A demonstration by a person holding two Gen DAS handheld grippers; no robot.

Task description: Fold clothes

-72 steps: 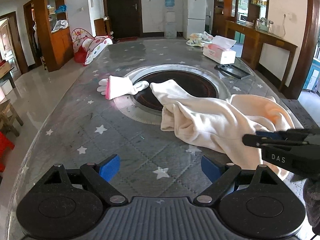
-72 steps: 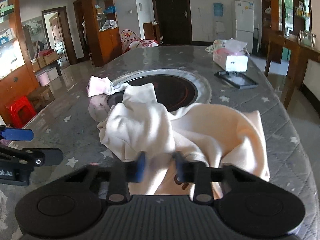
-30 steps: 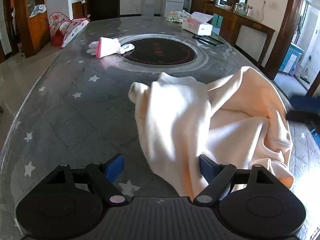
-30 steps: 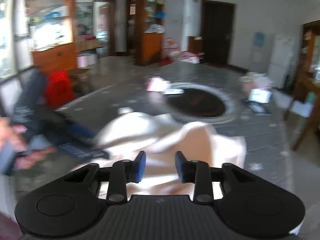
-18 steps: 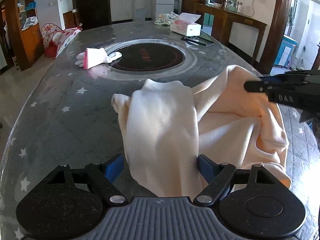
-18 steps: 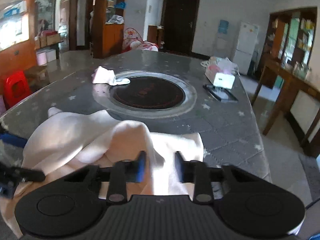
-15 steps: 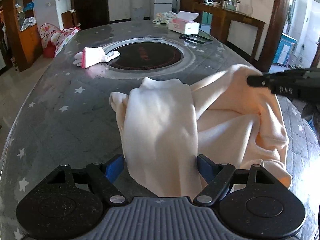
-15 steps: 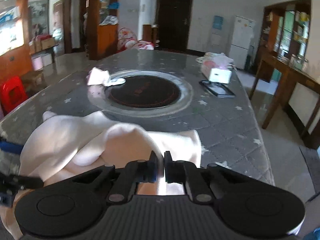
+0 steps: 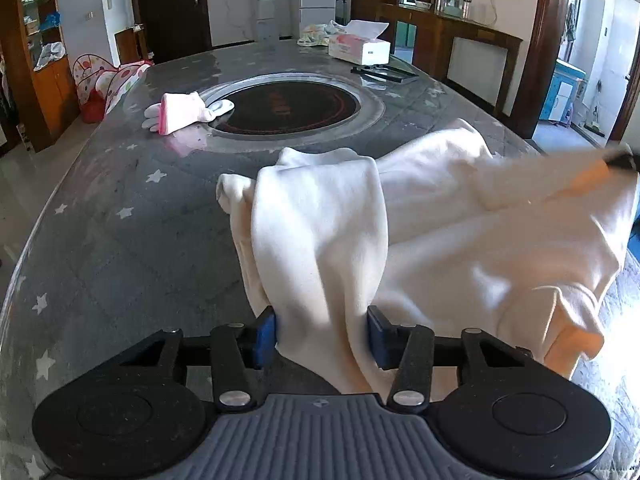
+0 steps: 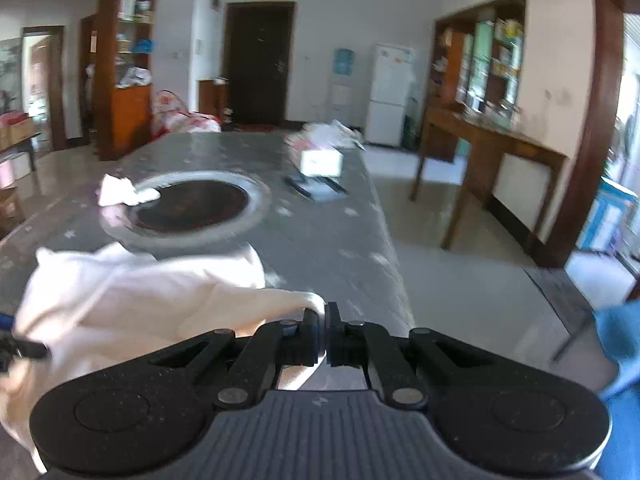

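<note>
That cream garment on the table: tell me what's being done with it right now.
A person is working the cream garment with two handheld grippers on the star-patterned table. The right gripper is shut on a pinch of the fabric's edge at the right side. The left gripper is closing around a hanging fold, blue pads either side of it. The garment is bunched, not yet folded.

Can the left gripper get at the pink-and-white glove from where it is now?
Probably not yet. The left gripper is closing around the cream garment; the glove lies well beyond, by the round inset, path otherwise clear.
</note>
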